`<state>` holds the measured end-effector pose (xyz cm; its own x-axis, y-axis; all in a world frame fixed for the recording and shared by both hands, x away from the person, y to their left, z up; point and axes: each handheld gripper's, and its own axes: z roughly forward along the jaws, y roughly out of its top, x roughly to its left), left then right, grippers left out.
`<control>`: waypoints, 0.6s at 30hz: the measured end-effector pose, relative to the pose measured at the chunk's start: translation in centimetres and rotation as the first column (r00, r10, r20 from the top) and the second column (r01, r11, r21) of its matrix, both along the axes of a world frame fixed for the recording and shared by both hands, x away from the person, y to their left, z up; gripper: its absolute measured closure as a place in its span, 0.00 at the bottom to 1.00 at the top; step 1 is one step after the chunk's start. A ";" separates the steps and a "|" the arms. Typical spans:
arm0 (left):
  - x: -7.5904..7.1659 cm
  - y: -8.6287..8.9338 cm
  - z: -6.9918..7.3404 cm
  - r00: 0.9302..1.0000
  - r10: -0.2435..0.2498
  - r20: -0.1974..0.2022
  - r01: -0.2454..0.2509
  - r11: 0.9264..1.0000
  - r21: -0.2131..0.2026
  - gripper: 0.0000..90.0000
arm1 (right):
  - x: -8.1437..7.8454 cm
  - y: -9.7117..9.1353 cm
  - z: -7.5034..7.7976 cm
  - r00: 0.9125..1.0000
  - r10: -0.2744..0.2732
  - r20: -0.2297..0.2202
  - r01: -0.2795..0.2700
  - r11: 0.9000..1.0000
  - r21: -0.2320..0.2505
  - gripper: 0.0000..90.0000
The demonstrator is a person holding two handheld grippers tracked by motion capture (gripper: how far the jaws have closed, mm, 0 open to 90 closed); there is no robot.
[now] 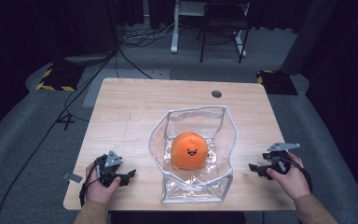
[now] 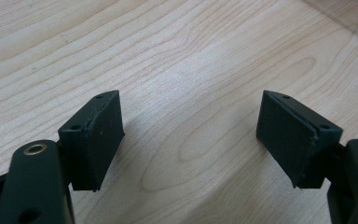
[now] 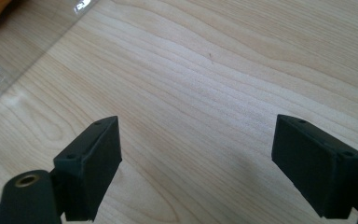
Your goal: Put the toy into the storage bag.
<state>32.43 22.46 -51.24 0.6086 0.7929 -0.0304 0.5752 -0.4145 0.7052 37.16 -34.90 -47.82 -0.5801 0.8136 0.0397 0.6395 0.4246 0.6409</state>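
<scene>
High view: the round orange plush toy with a smiling face (image 1: pixel 189 150) sits inside the clear plastic zip bag (image 1: pixel 226 135), between the left gripper (image 1: pixel 129 175) and right gripper (image 1: pixel 254 167), both gaping empty over the light wooden table (image 1: pixel 130 112). Next, probably, each reaches inward to the bag's rim.

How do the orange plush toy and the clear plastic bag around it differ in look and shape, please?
The orange plush toy is opaque, rounded and has a smiling face; the clear plastic bag is see-through, boxy and edged with pale trim. The toy is compact and sits inside; the bag is larger, open-topped and encloses it. Both rest on the wooden table, between the two grippers.
</scene>
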 end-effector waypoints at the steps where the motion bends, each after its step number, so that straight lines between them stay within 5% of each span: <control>1: 0.0 0.0 0.0 1.000 0.000 0.000 0.000 1.000 0.000 0.26 | -0.1 0.0 -0.2 1.000 0.002 0.008 -0.002 1.000 0.000 0.18; 5: 0.0 0.0 0.0 1.000 0.000 0.000 0.000 1.000 0.000 0.26 | -0.3 0.0 -1.2 1.000 -0.005 0.024 0.004 1.000 0.025 0.18; 13: 0.0 0.0 0.0 1.000 0.000 0.000 0.000 1.000 0.000 0.26 | -0.5 0.3 -2.3 0.997 -0.004 0.078 0.004 1.000 -0.005 0.16; 18: 0.0 0.0 0.0 1.000 0.000 0.001 0.000 1.000 -0.002 0.26 | -0.7 0.8 -3.1 0.992 -0.024 0.127 0.022 1.000 0.021 0.07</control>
